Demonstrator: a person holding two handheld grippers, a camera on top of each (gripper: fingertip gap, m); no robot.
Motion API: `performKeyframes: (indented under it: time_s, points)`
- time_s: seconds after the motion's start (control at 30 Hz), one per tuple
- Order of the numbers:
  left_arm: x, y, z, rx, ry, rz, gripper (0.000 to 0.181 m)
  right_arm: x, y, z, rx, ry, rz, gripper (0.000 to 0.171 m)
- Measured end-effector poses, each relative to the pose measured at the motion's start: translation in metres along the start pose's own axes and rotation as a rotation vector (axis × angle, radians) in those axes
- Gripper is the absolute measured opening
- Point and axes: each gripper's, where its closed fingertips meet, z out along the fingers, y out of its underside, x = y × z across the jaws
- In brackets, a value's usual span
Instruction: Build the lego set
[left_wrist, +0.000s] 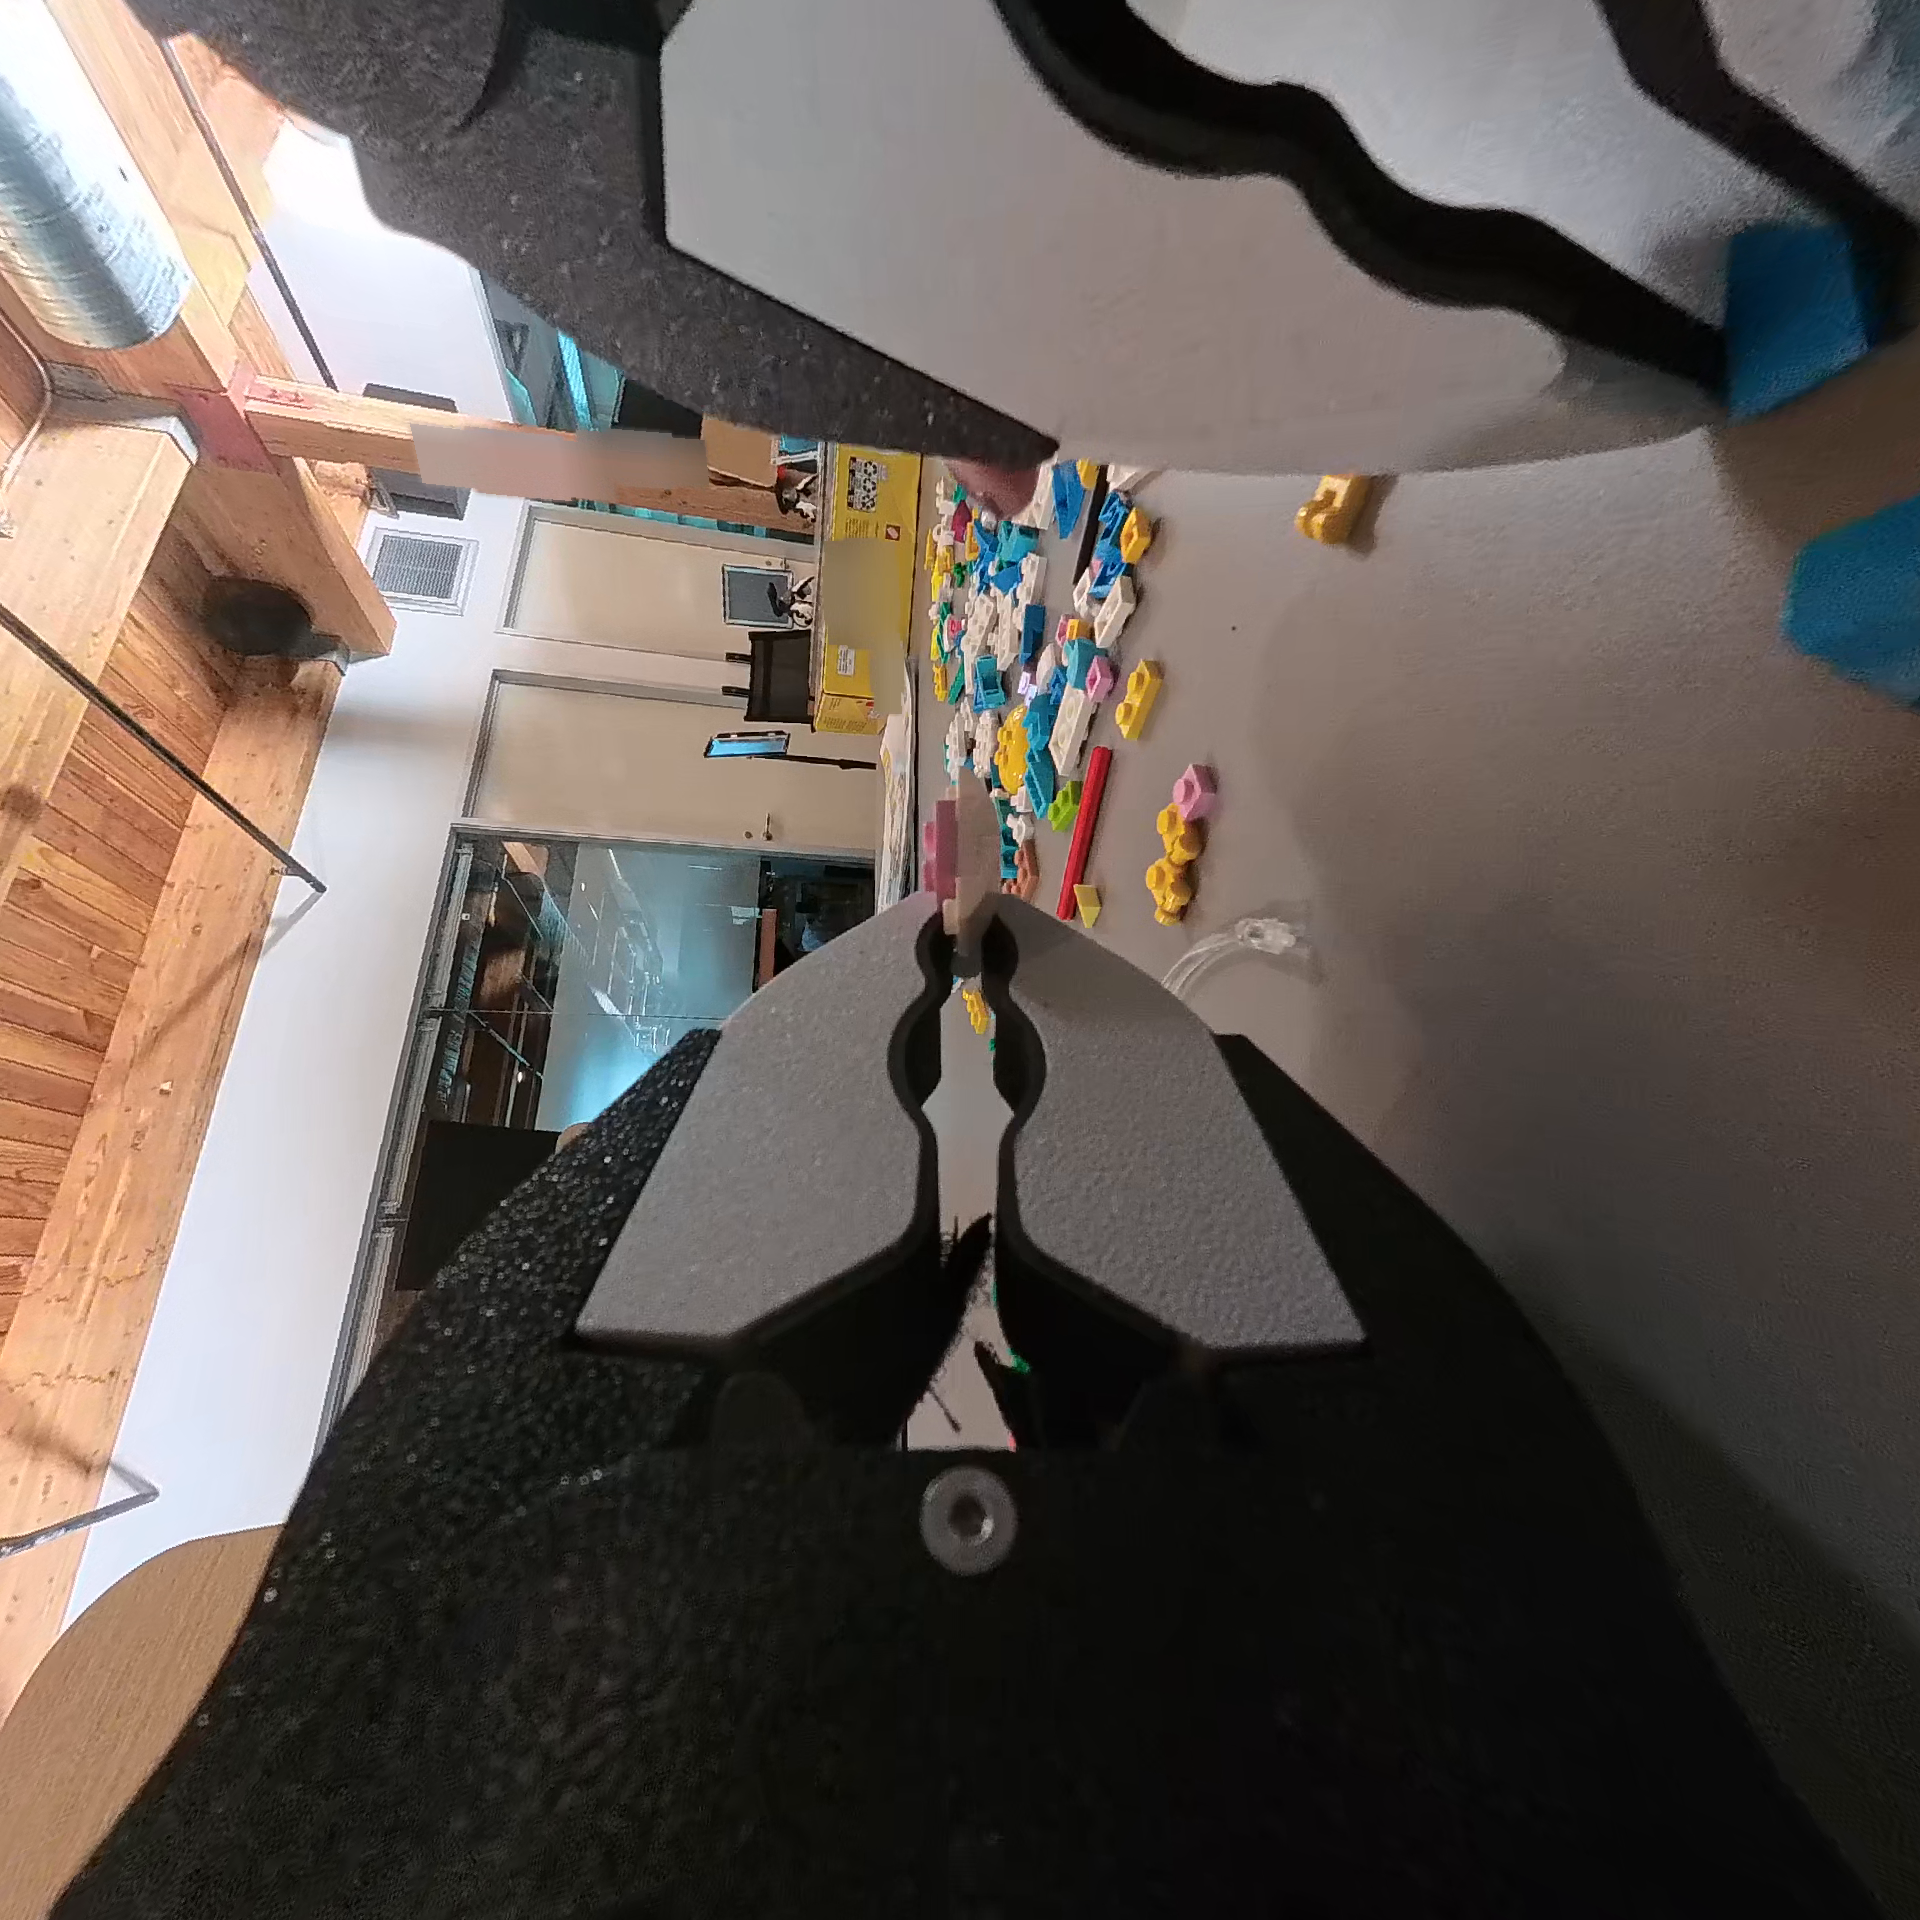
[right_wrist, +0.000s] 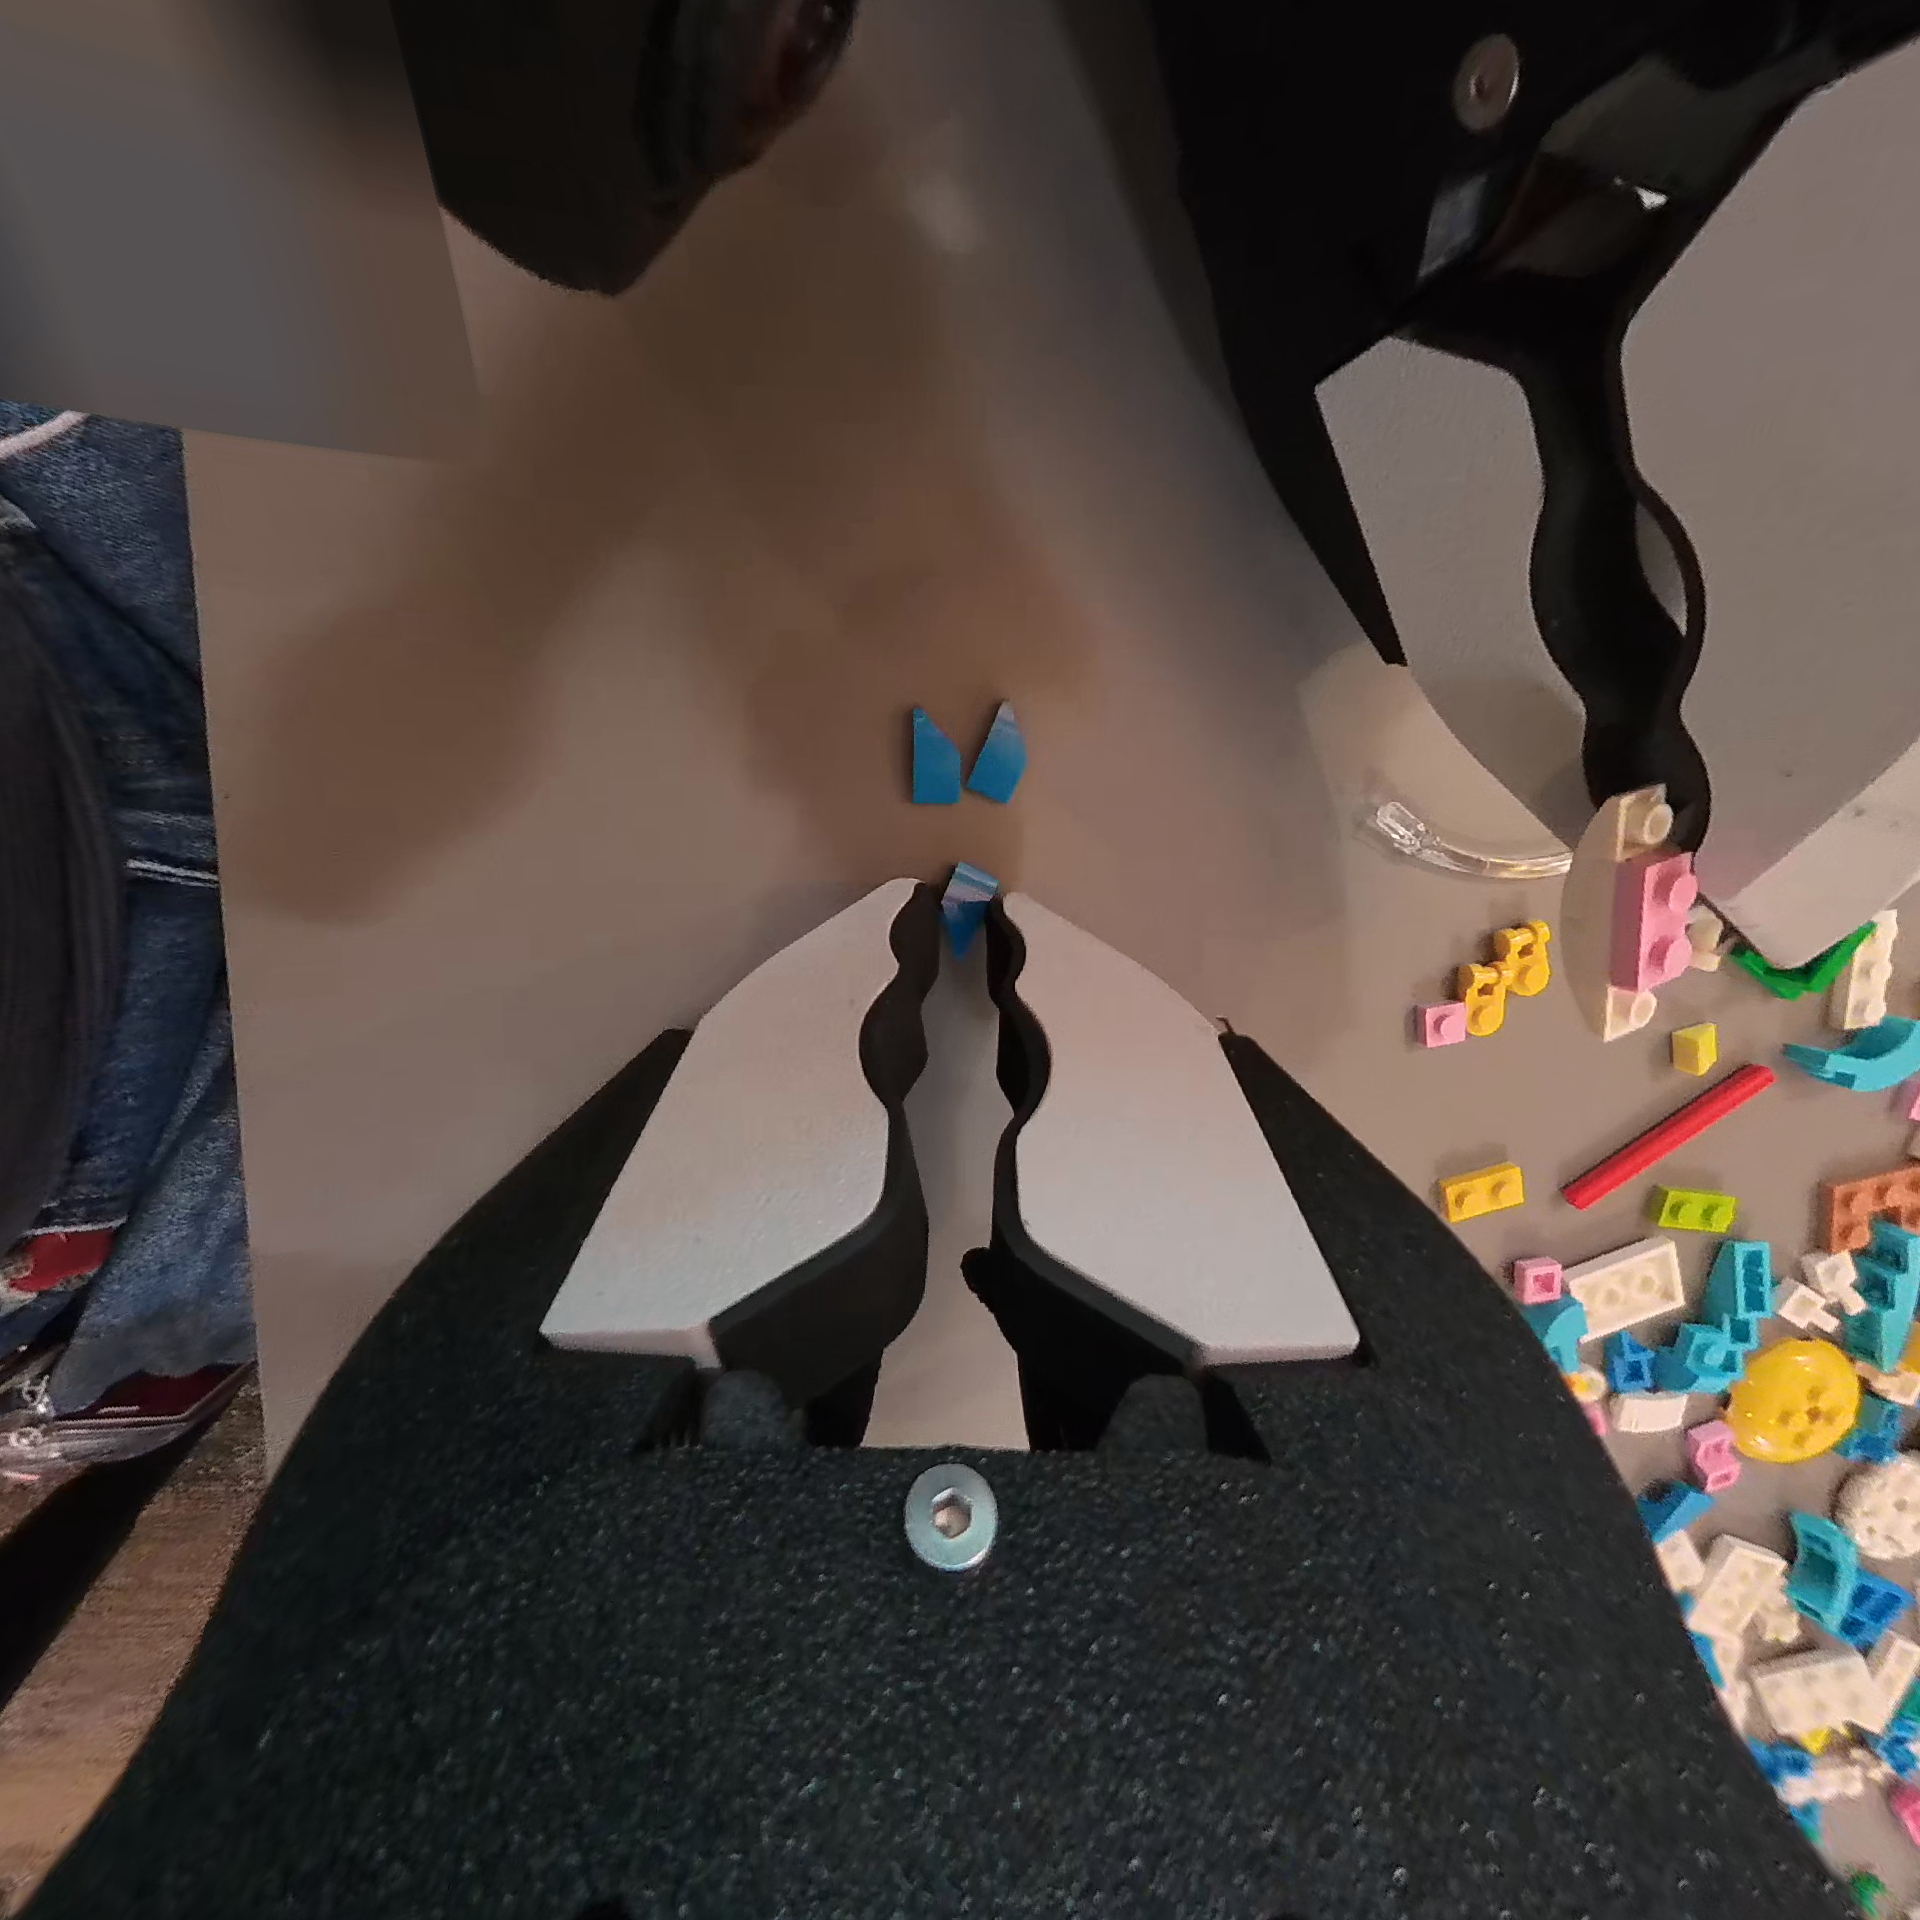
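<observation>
My left gripper is shut on a small assembly of a tan rounded plate with a pink brick on it, held above the table. The same assembly shows in the right wrist view, gripped at its top end by the left gripper. My right gripper is shut on a small blue wedge piece just above the table. Two more blue wedge pieces lie flat on the table just ahead of it. In the left wrist view the right gripper crosses the top with blue pieces near it.
A pile of loose bricks in white, turquoise, yellow and pink lies at the right, with a red bar and yellow pieces. The pile and yellow boxes show in the left wrist view. A person's jeans are at the table's left edge. About 11 cm separates my left fingertips from my right. My left gripper's tips are some 7 cm from the red bar.
</observation>
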Motion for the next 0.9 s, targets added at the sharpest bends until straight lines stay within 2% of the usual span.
performKeyframes:
  time_s: [0.67, 0.8, 0.9]
  points:
    - [-0.0003, -0.0002, -0.0001, 0.001, -0.002, 0.0, 0.004, -0.0023, -0.0027, 0.0004, 0.006, -0.023, -0.116, 0.008]
    - [-0.0005, -0.0003, -0.0002, 0.002, -0.004, 0.001, 0.004, -0.0012, -0.0006, -0.0006, 0.023, -0.021, -0.103, 0.008]
    - [-0.0008, -0.0002, -0.0003, 0.001, -0.006, 0.001, 0.004, -0.0019, -0.0015, -0.0035, 0.083, -0.07, -0.016, 0.007]
